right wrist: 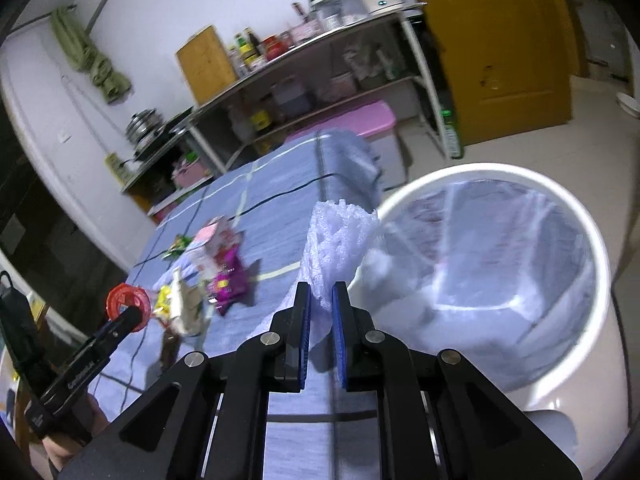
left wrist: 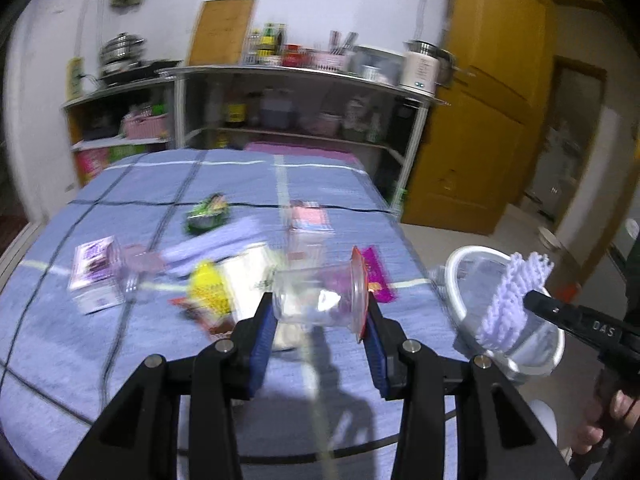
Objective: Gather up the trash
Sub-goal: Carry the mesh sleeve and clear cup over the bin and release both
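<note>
The left gripper (left wrist: 320, 312) clamps a clear plastic cup (left wrist: 320, 298) sideways above the blue tablecloth (left wrist: 120, 360). The right gripper (right wrist: 321, 320) pinches white foam netting (right wrist: 336, 236) just left of the lined white bin (right wrist: 568, 360); more wrappers (right wrist: 224, 280) lie farther left.

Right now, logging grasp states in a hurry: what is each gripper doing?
Left gripper: closed on a clear plastic cup.
Right gripper: closed on white foam netting.

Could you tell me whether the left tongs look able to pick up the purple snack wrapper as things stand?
Probably not yet: the left tongs are shut on a clear plastic cup with a red rim, so they are occupied. The purple snack wrapper lies uncovered just beyond.
</note>
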### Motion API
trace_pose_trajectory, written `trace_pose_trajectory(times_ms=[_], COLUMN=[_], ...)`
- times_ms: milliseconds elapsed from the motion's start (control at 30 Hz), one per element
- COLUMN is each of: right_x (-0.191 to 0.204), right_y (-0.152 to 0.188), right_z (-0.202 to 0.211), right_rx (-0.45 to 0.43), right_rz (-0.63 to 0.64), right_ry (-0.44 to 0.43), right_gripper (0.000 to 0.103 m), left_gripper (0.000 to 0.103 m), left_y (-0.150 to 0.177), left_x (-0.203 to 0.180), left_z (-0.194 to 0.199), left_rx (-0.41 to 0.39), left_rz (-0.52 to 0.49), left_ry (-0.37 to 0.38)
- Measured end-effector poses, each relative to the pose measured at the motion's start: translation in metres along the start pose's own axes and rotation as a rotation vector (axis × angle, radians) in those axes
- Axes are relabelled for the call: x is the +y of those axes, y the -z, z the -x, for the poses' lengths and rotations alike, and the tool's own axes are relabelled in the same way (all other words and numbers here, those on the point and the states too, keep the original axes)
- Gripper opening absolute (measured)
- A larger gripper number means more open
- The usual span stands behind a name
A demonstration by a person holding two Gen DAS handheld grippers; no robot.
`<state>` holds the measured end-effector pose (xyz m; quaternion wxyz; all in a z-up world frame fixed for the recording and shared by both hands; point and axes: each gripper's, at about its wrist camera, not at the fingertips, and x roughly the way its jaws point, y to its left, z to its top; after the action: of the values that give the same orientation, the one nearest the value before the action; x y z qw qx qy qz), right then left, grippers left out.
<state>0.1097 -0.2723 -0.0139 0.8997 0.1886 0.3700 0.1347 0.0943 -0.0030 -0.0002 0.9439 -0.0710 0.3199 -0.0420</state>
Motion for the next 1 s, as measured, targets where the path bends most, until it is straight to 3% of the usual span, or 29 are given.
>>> trace_pose_trajectory(times_ms=[367,767,867,1000], right_x=[-0.067,-0.105,-0.105,-0.107], right_y=[-0.003,0.001,0.003,0.004], right_z=[0.019,0.011,0.009,0.010], right_rx=[0.002,0.083,0.098,0.086], right_rz=[-0.057,-0.075,-0.072,-0.078], right_ry=[0.140,0.209,0.203,0.197], right_gripper=[0.011,0.014,0.023,0.042], left_gripper=[0.043,0.044,0.045,0.057], left_y=[-0.006,0.001,0.005,0.007], left_x=[-0.100,-0.157,-0.162,-0.162], left_z=[-0.048,-0.088,-0.092,-0.092], left_rx=[0.081,0.167,0.180,0.183], left_rz=[-0.156,-0.254,-0.263,-0.266], left_ry=[0.228,0.352,0.367,0.376])
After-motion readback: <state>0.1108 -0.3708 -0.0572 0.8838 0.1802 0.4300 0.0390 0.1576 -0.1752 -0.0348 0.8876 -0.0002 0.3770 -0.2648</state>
